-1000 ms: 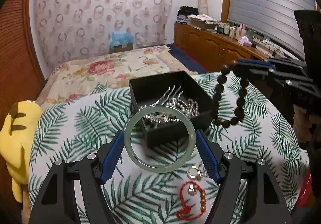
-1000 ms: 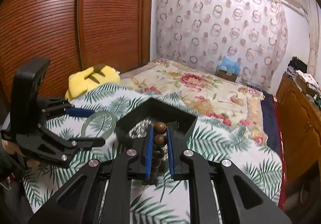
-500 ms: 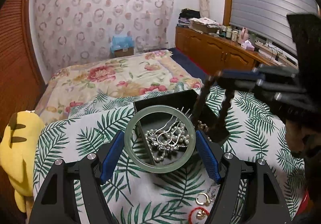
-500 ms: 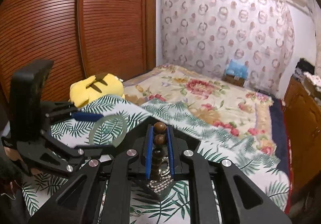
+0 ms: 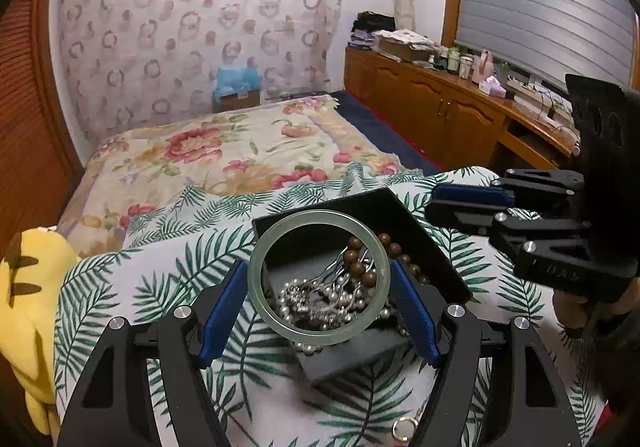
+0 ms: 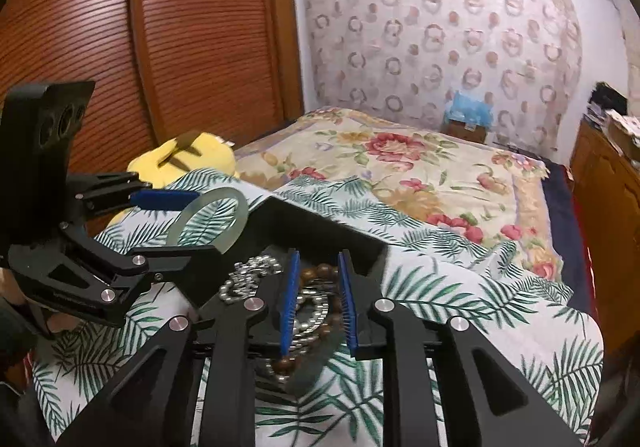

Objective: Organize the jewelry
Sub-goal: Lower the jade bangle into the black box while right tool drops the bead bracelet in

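Note:
My left gripper (image 5: 318,271) is shut on a pale green bangle (image 5: 320,338) and holds it upright just above the near end of the black box (image 5: 424,243). Inside the box lie pearl strands (image 5: 320,303), a silver comb and a brown bead bracelet (image 5: 358,267). In the right wrist view my right gripper (image 6: 318,259) hangs over the box (image 6: 320,227). Its jaws are opening, and the bead bracelet (image 6: 324,271) lies loose between the blue pads, resting on the pearls. The left gripper (image 6: 206,223) with the bangle (image 6: 242,213) sits to its left.
The box stands on a palm-leaf cloth (image 5: 180,259). A small gold ring (image 5: 404,427) lies on the cloth near the front edge. A yellow plush toy (image 5: 28,287) sits at the left, with a floral bed (image 5: 240,151) beyond and wooden cabinets (image 5: 440,115) at the right.
The right gripper came down over the box and its pads parted, so the bead bracelet dropped from its grip into the box. The left gripper carried the bangle forward over the box.

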Demonstrator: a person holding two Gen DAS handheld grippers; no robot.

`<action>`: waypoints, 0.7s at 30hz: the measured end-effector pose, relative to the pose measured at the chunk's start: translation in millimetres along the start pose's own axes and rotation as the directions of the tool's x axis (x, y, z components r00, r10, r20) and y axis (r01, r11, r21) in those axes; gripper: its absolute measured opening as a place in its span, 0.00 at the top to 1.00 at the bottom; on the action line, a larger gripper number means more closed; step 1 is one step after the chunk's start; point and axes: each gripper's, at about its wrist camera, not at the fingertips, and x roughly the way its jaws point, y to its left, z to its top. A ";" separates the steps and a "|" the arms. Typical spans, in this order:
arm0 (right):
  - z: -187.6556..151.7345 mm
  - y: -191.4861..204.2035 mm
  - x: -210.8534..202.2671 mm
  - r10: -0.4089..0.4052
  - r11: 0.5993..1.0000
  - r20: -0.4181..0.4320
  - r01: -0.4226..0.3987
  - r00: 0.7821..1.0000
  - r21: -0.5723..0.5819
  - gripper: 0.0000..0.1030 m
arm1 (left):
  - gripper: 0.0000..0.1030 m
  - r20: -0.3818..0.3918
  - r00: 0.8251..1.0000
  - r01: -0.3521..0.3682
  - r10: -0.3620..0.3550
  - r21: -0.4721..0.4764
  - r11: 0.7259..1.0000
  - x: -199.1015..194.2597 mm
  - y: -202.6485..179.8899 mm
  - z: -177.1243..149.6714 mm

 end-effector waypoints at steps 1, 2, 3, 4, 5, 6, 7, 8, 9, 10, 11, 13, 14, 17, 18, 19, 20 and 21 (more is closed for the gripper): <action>-0.6 -3.7 -0.6 -0.009 1.000 0.001 0.009 1.000 0.009 0.79 | 0.33 -0.003 1.000 0.000 0.000 0.003 1.000 2.6 -1.0 1.3; -1.6 -7.8 -0.9 -0.020 1.000 0.001 0.020 1.000 0.018 0.79 | 0.33 -0.008 1.000 0.001 0.000 0.010 1.000 6.4 -3.0 3.3; -2.8 -10.9 -0.7 -0.030 0.999 0.000 0.030 1.000 0.024 0.79 | 0.33 -0.011 1.000 0.000 0.000 0.015 1.000 9.9 -4.6 4.9; -4.3 -12.7 -0.6 -0.038 0.999 -0.001 0.038 0.999 0.027 0.79 | 0.33 -0.014 1.000 -0.001 0.001 0.020 1.000 13.4 -6.1 6.4; -4.5 -15.1 -0.3 -0.044 0.999 -0.004 0.044 0.999 0.029 0.79 | 0.33 -0.017 1.000 -0.001 0.002 0.022 1.000 16.1 -7.0 7.1; -5.7 -17.0 0.4 -0.049 0.998 -0.007 0.049 0.999 0.034 0.79 | 0.33 -0.022 1.000 -0.003 0.004 0.025 1.000 19.8 -8.0 8.1; -6.4 -18.3 0.6 -0.051 0.998 -0.009 0.051 0.999 0.037 0.79 | 0.33 -0.025 1.000 -0.007 0.007 0.028 1.000 23.1 -8.8 8.7; -7.6 -19.3 0.9 -0.052 0.998 -0.010 0.053 0.999 0.040 0.79 | 0.33 -0.028 1.000 -0.010 0.011 0.030 0.999 25.0 -9.3 8.6; -8.9 -19.9 0.8 -0.054 0.998 -0.010 0.054 0.998 0.041 0.79 | 0.33 -0.032 0.999 -0.012 0.013 0.032 0.999 27.3 -9.8 8.7; -9.0 -20.7 0.5 -0.055 0.998 -0.011 0.055 0.998 0.041 0.79 | 0.33 -0.037 0.999 -0.012 0.014 0.033 0.999 29.9 -10.2 8.6; -9.7 -21.1 0.3 -0.056 0.998 -0.011 0.056 0.998 0.042 0.79 | 0.33 -0.040 0.999 -0.014 0.015 0.034 0.999 31.4 -11.3 9.0; -10.2 -21.8 0.3 -0.055 0.997 -0.010 0.055 0.998 0.045 0.79 | 0.33 -0.045 0.999 -0.019 0.021 0.037 0.999 34.0 -11.0 8.2; -10.2 -21.9 0.2 -0.056 0.997 -0.010 0.056 0.998 0.043 0.79 | 0.33 -0.047 0.999 -0.019 0.021 0.036 0.999 34.9 -10.1 7.3; -10.0 -22.3 0.1 -0.055 0.998 -0.011 0.055 0.998 0.042 0.79 | 0.33 -0.039 0.999 -0.009 0.010 0.032 0.999 33.4 -9.0 6.1; -9.9 -22.4 0.0 -0.055 0.998 -0.010 0.055 0.998 0.042 0.79 | 0.32 -0.033 0.999 -0.005 0.006 0.033 0.999 31.6 -9.3 6.3; -10.1 -22.5 0.1 -0.054 0.998 -0.011 0.054 0.998 0.042 0.79 | 0.30 -0.029 1.000 -0.003 0.004 0.033 0.999 30.2 -9.1 6.1; -9.8 -22.5 0.4 -0.055 0.998 -0.011 0.055 0.998 0.040 0.79 | 0.29 -0.025 1.000 -0.001 0.002 0.034 0.999 27.7 -9.7 6.3; -10.5 -22.6 0.2 -0.054 0.998 -0.011 0.054 0.998 0.039 0.79 | 0.29 -0.022 1.000 -0.003 0.003 0.037 0.999 25.2 -10.2 6.5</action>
